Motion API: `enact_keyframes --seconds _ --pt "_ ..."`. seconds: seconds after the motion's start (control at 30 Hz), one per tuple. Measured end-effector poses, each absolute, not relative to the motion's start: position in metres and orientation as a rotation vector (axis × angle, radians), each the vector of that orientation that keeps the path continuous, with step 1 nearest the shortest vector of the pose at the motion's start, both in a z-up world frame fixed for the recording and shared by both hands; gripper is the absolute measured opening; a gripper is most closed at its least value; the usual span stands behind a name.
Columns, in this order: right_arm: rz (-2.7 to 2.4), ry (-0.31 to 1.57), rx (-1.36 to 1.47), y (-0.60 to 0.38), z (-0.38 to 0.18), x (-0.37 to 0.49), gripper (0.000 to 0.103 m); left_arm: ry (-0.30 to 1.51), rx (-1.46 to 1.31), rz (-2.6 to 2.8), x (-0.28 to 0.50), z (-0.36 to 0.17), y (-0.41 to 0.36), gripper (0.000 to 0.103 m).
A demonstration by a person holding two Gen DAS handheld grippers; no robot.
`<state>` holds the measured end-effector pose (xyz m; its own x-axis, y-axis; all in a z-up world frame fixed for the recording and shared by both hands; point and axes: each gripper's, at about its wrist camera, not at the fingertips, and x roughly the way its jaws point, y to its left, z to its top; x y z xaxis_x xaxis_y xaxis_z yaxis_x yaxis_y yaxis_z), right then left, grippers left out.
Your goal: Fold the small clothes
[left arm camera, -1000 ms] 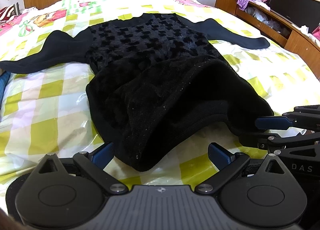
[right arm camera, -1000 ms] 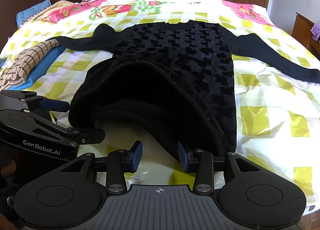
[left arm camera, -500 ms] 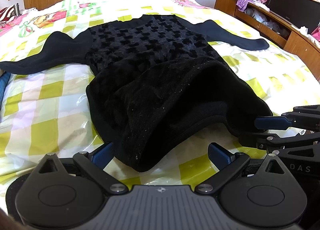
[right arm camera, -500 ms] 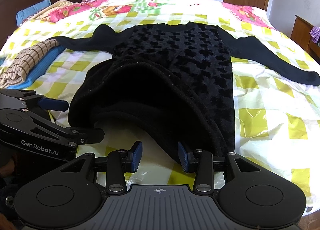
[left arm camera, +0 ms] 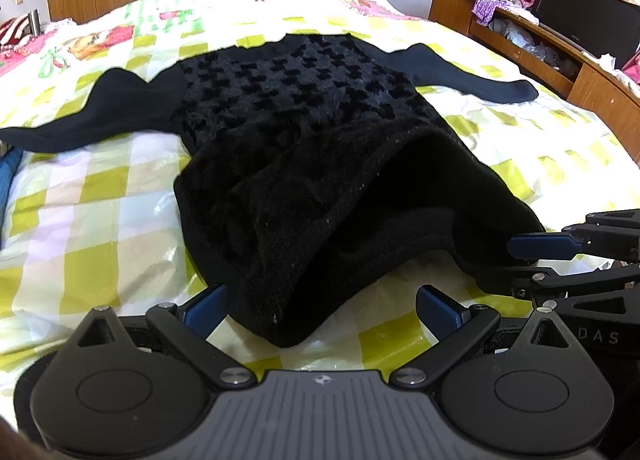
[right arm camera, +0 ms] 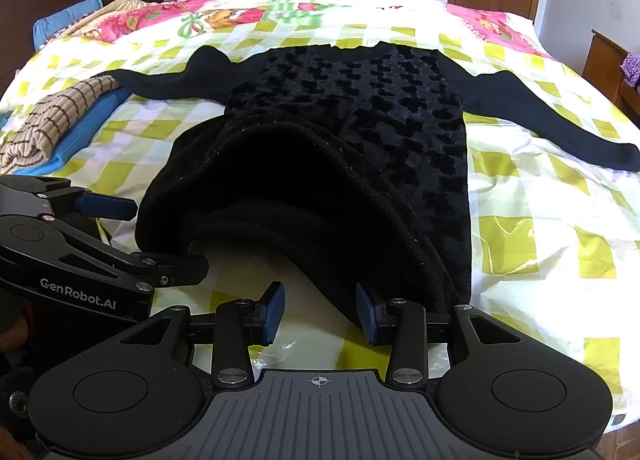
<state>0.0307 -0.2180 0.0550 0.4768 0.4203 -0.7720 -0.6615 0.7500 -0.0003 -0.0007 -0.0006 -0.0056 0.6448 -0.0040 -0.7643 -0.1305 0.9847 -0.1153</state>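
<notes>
A fuzzy black sweater (left arm camera: 304,131) with a raised houndstooth pile lies flat on the bed (left arm camera: 100,195), smooth knit sleeves stretched out to both sides. Its thick ribbed hem droops toward me in a loose arch. My left hand-held gripper (left arm camera: 322,306) stands spread wide, the hem's lowest fold sagging between its blue ridged pads. My right hand-held gripper (right arm camera: 320,314) is spread too, one pad just beside the hem's edge. The yellow-checked bedcover looks glossy and crinkled. A folded striped knit (right arm camera: 48,119) rests at the left.
</notes>
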Motion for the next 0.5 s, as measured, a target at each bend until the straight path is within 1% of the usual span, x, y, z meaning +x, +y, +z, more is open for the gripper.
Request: enact_keyframes --seconds 0.5 --pt "0.674 0.803 -0.322 -0.2169 0.0608 0.0329 0.039 0.837 -0.138 0.101 -0.0004 -0.0002 0.0046 0.103"
